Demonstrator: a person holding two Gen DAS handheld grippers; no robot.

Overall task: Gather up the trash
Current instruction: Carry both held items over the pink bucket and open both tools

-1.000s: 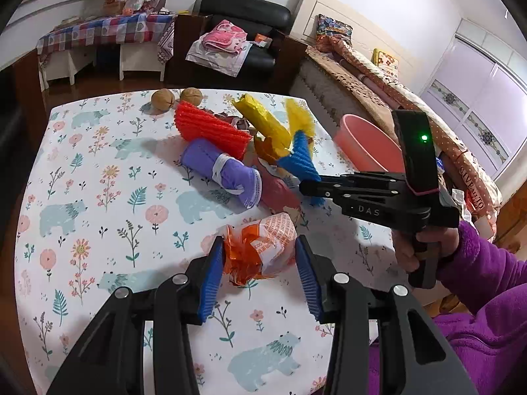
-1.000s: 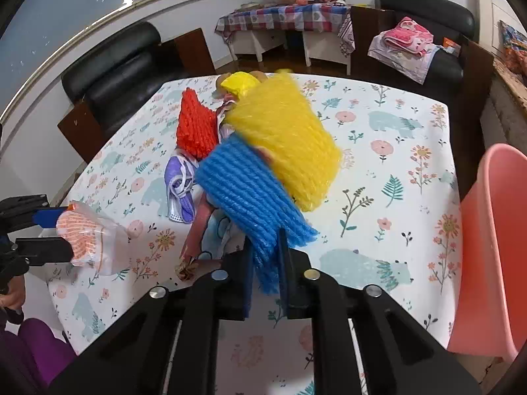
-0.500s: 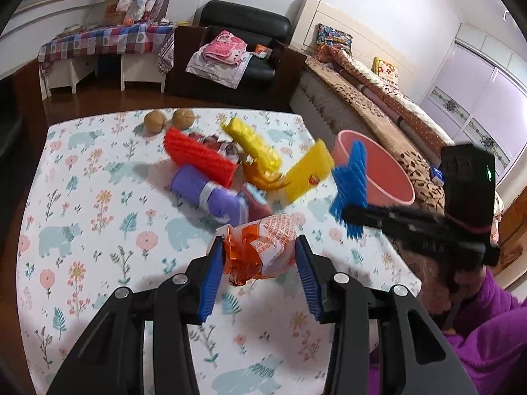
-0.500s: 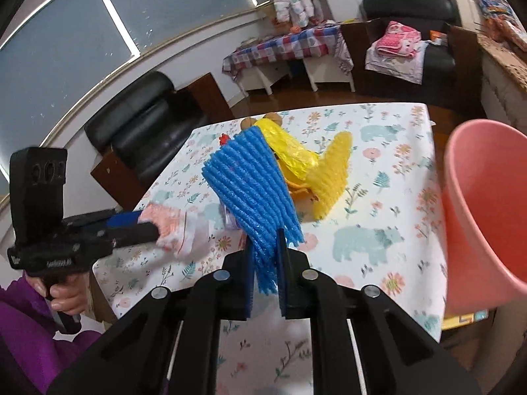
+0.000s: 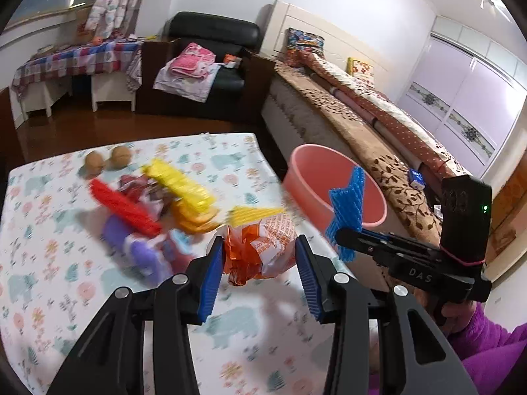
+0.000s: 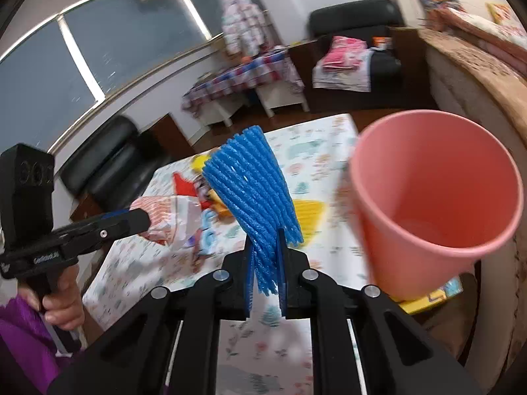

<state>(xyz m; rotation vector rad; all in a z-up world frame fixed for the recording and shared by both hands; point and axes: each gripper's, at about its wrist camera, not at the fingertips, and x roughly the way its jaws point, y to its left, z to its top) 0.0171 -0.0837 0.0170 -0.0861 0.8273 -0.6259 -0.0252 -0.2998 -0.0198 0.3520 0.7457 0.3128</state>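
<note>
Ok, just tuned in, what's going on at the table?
A person is clearing trash with two handheld grippers. The left gripper holds an orange and white wrapper, the right gripper a blue foam net, both near the pink bucket beside the table. More litter remains there.

One pink bucket [image 6: 438, 197]. One blue foam net [image 6: 253, 197], one red foam net [image 5: 123, 205], and, as far as the blur allows, two yellow foam nets [image 5: 179, 182]. One orange-and-white wrapper [image 5: 260, 247]. One purple bundle [image 5: 138, 247]. Two brown round things [image 5: 107, 159] at the surface's [image 5: 49, 263] far edge.
</note>
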